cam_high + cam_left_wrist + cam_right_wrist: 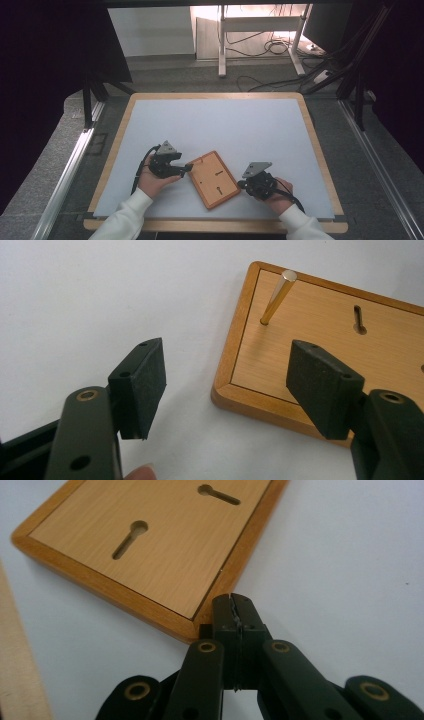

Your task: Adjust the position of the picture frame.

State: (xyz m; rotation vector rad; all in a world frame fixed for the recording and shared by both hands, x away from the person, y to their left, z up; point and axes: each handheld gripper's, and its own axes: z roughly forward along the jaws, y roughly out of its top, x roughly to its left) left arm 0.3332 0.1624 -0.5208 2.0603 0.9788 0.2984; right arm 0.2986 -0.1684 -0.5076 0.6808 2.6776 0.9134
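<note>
A flat wooden frame back (213, 179) lies slanted on the white mat, with two keyhole slots (130, 539) cut in its panel. A thin gold peg (278, 296) stands up from the panel near one corner. My left gripper (187, 167) is at the frame's upper left corner. In the left gripper view it (227, 365) is open, with its jaws wide on either side of that corner and nothing held. My right gripper (242, 184) sits at the frame's right edge. In the right gripper view it (234, 600) is shut, its tips against the frame's rim (210, 605) near a corner.
The white mat (225, 125) covers a wooden-edged table (320, 150). A strip of that wooden edge (20, 670) runs close beside the frame in the right gripper view. Metal rails (70, 170) flank the table, and cables and a stand (260, 45) lie on the floor behind it.
</note>
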